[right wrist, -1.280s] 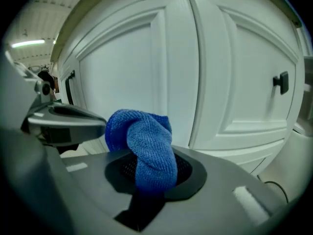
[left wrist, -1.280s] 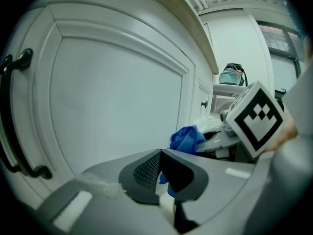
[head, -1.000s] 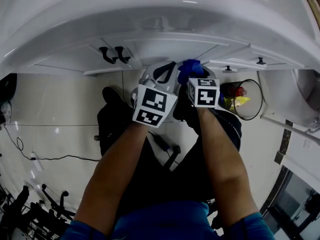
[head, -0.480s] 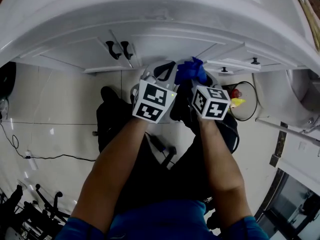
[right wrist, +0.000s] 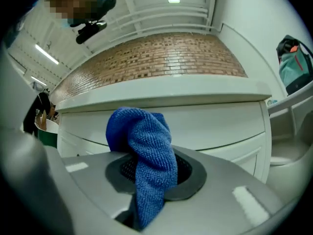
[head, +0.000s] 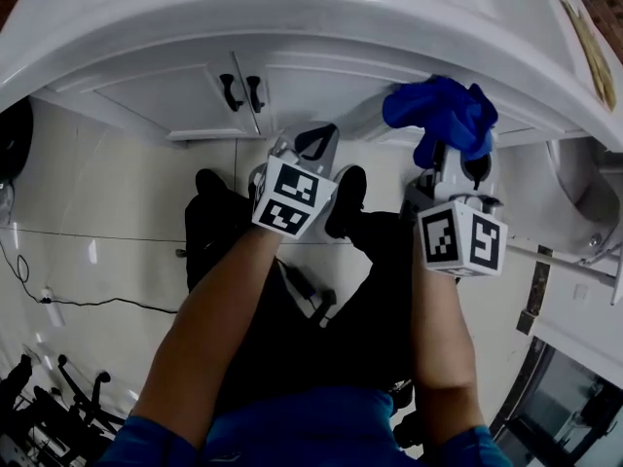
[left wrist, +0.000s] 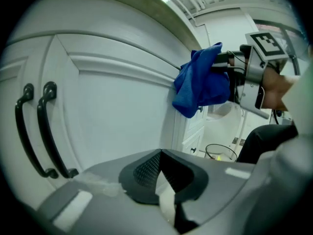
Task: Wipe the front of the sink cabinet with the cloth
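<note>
The white sink cabinet [head: 311, 76] curves across the top of the head view, with two black door handles [head: 241, 92]. A blue cloth [head: 443, 115] is bunched against the cabinet's upper front at the right, and my right gripper [head: 456, 159] is shut on it. In the right gripper view the cloth [right wrist: 146, 151] hangs out between the jaws, with the cabinet front [right wrist: 220, 126] right behind. My left gripper [head: 313, 136] hangs lower, near the doors, shut with nothing in it. Its view shows the handles [left wrist: 41, 129], the cloth [left wrist: 200, 82] and the right gripper [left wrist: 234, 75].
A wire waste bin [left wrist: 220, 153] stands on the floor past the cabinet's right end. A white fixture [head: 584, 178] sits at the far right. The person's shoes [head: 346, 197] and legs are below the grippers. Cables [head: 49, 300] lie on the tiled floor at left.
My right gripper has risen and swung to the right with the cloth, bringing it against the cabinet's upper front. The left gripper has stayed nearly in place.
</note>
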### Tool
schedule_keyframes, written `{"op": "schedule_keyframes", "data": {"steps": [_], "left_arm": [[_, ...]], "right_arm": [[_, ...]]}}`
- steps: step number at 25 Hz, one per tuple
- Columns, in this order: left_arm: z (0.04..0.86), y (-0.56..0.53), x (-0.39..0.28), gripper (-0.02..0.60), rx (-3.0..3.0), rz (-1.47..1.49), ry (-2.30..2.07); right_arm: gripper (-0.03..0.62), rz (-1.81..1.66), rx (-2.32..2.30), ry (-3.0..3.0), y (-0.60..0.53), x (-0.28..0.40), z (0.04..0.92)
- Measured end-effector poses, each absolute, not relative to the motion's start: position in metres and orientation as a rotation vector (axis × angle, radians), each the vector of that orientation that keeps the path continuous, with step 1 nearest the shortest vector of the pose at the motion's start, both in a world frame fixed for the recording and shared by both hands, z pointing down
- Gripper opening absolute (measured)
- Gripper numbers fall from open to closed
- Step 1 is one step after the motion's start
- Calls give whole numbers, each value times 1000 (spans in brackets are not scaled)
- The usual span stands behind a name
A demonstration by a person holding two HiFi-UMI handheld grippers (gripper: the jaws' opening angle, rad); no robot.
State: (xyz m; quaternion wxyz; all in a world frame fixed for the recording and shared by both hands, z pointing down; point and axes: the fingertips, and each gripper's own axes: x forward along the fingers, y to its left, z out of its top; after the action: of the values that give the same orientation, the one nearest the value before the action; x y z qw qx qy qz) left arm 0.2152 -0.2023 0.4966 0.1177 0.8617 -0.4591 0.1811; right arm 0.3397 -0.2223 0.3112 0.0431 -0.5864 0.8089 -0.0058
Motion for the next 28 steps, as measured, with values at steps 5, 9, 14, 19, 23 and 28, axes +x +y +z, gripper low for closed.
{"op": "schedule_keyframes", "data": {"steps": [5, 9, 14, 19, 23, 28], "left_arm": [[493, -204, 210, 2, 2514, 514, -1360], [495, -205, 204, 2, 2498, 510, -1367], [500, -206, 202, 3, 2471, 505, -1361], [510, -210, 201, 3, 2463, 551, -1343], [520, -210, 195, 2, 2429, 576, -1329], [529, -208, 187, 2, 2415, 639, -1304]], "right_arm": [[86, -98, -1898, 2516, -246, 352, 347], [86, -227, -1971, 2588, -249, 353, 406], [86, -436, -2059, 2671, -249, 354, 481], [86, -719, -2116, 2727, -253, 355, 552], [86, -950, -2122, 2754, -253, 349, 598], [86, -1244, -2149, 2700, -251, 344, 651]]}}
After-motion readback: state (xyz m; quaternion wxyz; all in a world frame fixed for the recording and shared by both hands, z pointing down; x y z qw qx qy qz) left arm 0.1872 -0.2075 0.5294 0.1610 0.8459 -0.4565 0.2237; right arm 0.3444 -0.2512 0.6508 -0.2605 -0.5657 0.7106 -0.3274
